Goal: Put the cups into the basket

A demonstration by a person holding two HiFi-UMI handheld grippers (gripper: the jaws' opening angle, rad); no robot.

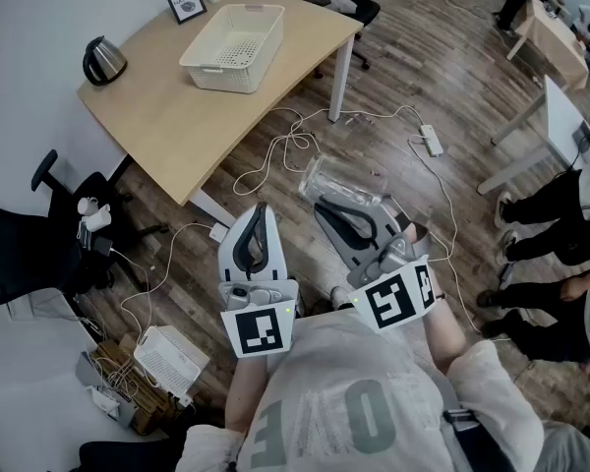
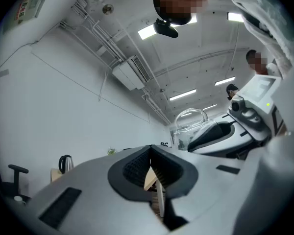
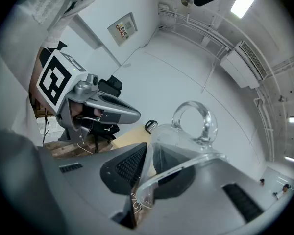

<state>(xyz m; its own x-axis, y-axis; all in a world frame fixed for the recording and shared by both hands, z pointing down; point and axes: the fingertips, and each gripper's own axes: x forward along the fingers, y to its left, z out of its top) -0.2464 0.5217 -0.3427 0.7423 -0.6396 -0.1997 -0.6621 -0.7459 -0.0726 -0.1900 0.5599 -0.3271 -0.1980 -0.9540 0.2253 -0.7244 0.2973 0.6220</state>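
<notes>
A clear glass cup (image 1: 340, 179) with a loop handle is held over the wooden floor, and my right gripper (image 1: 342, 207) is shut on its wall. In the right gripper view the cup (image 3: 188, 131) leans to the right with its rim pinched at the gripper (image 3: 149, 153). My left gripper (image 1: 259, 216) hovers beside it at the left, shut with nothing in it; its own view shows the gripper (image 2: 152, 155) with its jaws together. The white slotted basket (image 1: 234, 47) stands on the wooden table (image 1: 167, 116) farther off, empty as far as I can see.
A black-topped kettle (image 1: 103, 60) and a small framed sign (image 1: 185, 0) share the table. White cables (image 1: 295, 146) trail across the floor below me. A black office chair (image 1: 20, 254) stands at the left. People's legs (image 1: 551, 214) and other desks are at the right.
</notes>
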